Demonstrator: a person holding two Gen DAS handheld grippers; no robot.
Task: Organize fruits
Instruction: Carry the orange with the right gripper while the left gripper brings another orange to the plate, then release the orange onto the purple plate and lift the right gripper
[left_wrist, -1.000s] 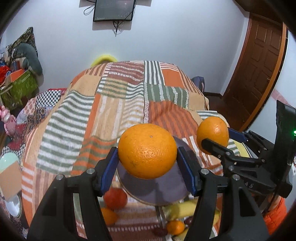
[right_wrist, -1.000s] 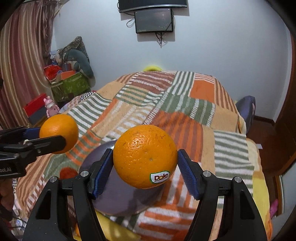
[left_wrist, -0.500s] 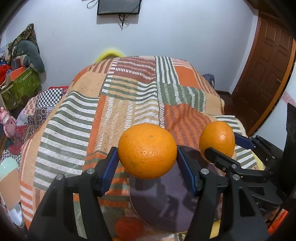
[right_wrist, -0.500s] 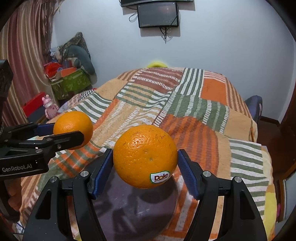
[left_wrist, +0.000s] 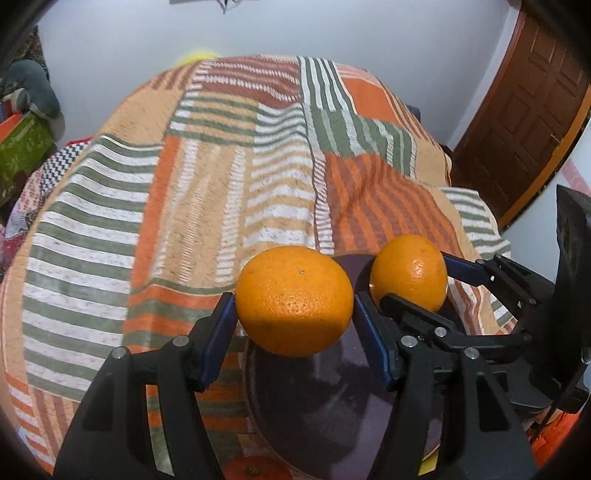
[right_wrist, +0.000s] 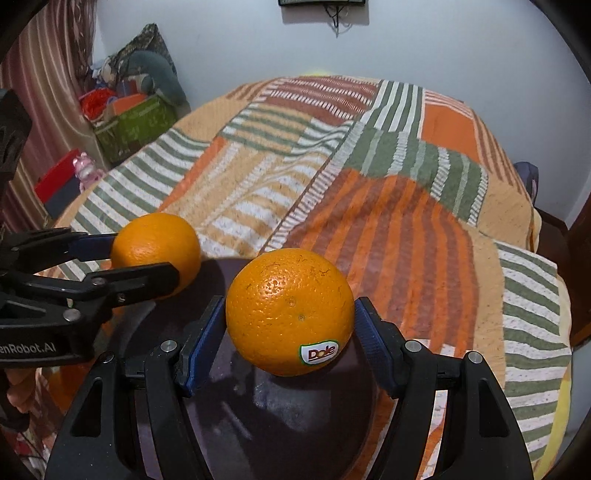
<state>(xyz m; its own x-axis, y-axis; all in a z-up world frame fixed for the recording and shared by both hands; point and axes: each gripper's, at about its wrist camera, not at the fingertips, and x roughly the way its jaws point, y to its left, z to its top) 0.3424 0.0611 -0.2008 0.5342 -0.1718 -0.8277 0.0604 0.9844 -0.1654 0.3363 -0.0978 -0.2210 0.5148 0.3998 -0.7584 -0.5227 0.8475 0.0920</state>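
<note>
Left hand-held gripper (left_wrist: 293, 306) clamps an orange (left_wrist: 294, 301); right hand-held gripper (right_wrist: 290, 325) clamps a stickered orange (right_wrist: 290, 326). Both hang side by side over the dark plate (right_wrist: 280, 417) on the bed (right_wrist: 369, 184), directly beneath; neither nearer.

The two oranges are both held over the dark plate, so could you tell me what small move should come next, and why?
Probably lower both a little, then release. The left gripper clamps a plain round orange and the right gripper the Dole-stickered orange, both hanging above the dark round plate, apparently not touching it.
</note>
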